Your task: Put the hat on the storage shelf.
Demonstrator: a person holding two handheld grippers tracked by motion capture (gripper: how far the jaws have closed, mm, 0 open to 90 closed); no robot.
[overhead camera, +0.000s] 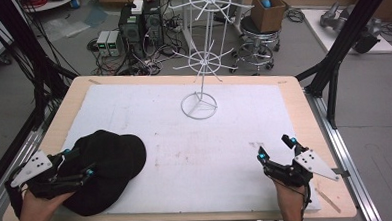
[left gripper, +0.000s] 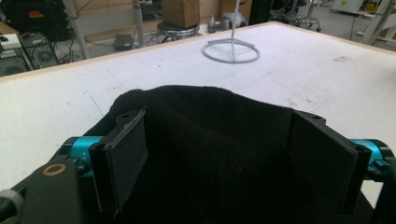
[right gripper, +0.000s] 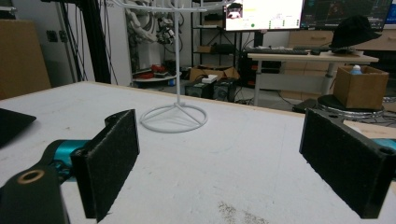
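Note:
A black cap (overhead camera: 111, 164) lies on the near left of the white mat (overhead camera: 210, 140). My left gripper (overhead camera: 78, 161) sits over the cap's near side, jaws wide apart. In the left gripper view the cap's fabric (left gripper: 215, 116) lies between and under the two pads of my left gripper (left gripper: 219, 144), which do not press on it. My right gripper (overhead camera: 274, 144) rests open over the near right of the mat, nothing between its jaws (right gripper: 219, 140). A white wire rack (overhead camera: 199, 103) stands on a ring base at the mat's far middle.
The mat covers a wooden table (overhead camera: 304, 116) with black frame posts at both sides. The rack's ring base (right gripper: 173, 117) is ahead of my right gripper, and a corner of the cap (right gripper: 11, 123) shows at far left. Computers, a stool and a box stand beyond.

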